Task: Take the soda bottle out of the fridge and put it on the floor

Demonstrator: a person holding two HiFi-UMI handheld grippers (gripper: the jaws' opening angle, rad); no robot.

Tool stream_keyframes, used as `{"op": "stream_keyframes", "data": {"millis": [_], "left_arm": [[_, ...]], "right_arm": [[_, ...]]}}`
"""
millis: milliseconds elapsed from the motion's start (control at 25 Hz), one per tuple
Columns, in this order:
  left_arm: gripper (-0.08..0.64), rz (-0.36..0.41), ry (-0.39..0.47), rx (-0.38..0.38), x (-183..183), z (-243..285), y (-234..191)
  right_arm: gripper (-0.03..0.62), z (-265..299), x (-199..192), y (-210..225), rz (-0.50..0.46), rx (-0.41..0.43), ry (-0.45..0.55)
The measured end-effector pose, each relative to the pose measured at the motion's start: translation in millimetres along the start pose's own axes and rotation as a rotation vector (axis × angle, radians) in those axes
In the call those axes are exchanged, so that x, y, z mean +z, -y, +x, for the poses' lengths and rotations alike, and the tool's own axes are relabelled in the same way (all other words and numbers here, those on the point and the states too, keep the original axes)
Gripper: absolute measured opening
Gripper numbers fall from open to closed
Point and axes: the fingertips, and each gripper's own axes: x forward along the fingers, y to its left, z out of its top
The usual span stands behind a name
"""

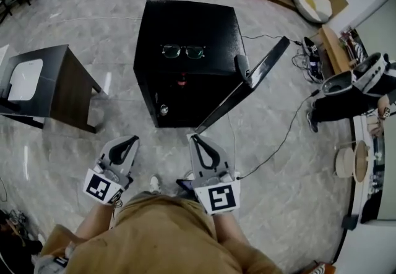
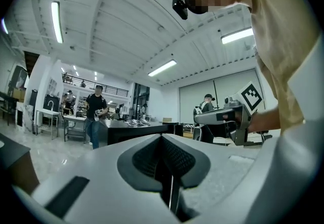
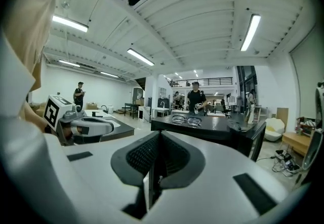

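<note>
Left tongs (image 1: 132, 141) and right tongs (image 1: 195, 139), closed, face fridge (image 1: 185, 31).

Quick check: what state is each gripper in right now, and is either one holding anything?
Left gripper: closed, holding nothing.
Right gripper: closed, holding nothing.

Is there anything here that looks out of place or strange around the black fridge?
A pair of dark-framed glasses lies on top of the small black fridge, an unusual place for them. Its door stands wide open. Nothing looks spilled or damaged.
</note>
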Motion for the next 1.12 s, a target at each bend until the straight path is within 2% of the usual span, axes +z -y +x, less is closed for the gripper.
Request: {"op": "stream_keyframes", "data": {"millis": [80,160,440,800,1120], "left_arm": [[0.002,0.0,0.011,0.027,3,10,6],[0.002,-0.016,-0.002,0.049,1,18,13],[0.002,0.012,-0.019,0.088,-12,37,25],[0.002,-0.021,-0.06,0.149,-49,43,6],[0.002,-0.054,-0.086,0.162,-114,55,-23]], "right_arm": [[0.003,1,1,11,0.005,0.025,0.017],[0.003,0,-9,22,0.001,0.05,-0.01],[0.003,25,-53,40,-0.002,0.127,-0.079],[0.003,68,-108,53,0.011,0.133,-0.138],[0.005,138,-189,75,0.007,0.107,-0.187]]}}
